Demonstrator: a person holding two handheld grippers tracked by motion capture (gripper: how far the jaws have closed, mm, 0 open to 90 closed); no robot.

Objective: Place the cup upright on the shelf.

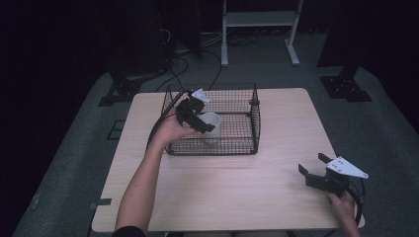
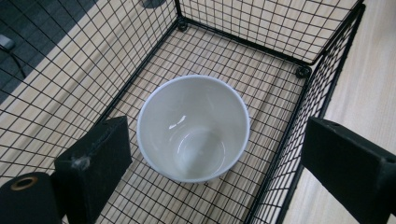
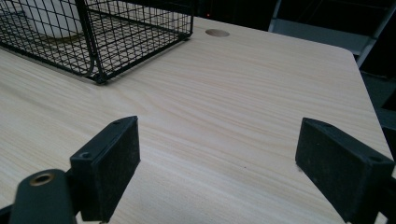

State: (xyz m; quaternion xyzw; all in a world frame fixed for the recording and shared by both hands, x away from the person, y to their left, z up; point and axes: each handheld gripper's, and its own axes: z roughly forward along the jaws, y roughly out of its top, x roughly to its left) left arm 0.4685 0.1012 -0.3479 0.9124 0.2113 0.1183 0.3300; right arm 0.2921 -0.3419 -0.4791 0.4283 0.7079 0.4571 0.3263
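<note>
A white cup (image 2: 194,128) stands upright and empty on the floor of a black wire basket (image 2: 308,84). My left gripper (image 2: 217,128) hovers just above it and looks down into it. Its jaws are open and wider than the cup's rim, and the pads touch nothing. In the high view the left gripper (image 1: 195,116) is over the left half of the basket (image 1: 257,116), beside the cup (image 1: 212,123). My right gripper (image 1: 314,165) is held open low over the table's right front corner. Nothing lies between the right gripper's (image 3: 219,128) jaws except bare wood.
The basket sits at the middle back of the light wooden table (image 1: 237,182). In the right gripper view the basket corner (image 3: 98,70) lies far ahead to the left, and a round hole (image 3: 217,32) marks the tabletop. Dark floor, cables and a white stand (image 1: 259,29) surround the table.
</note>
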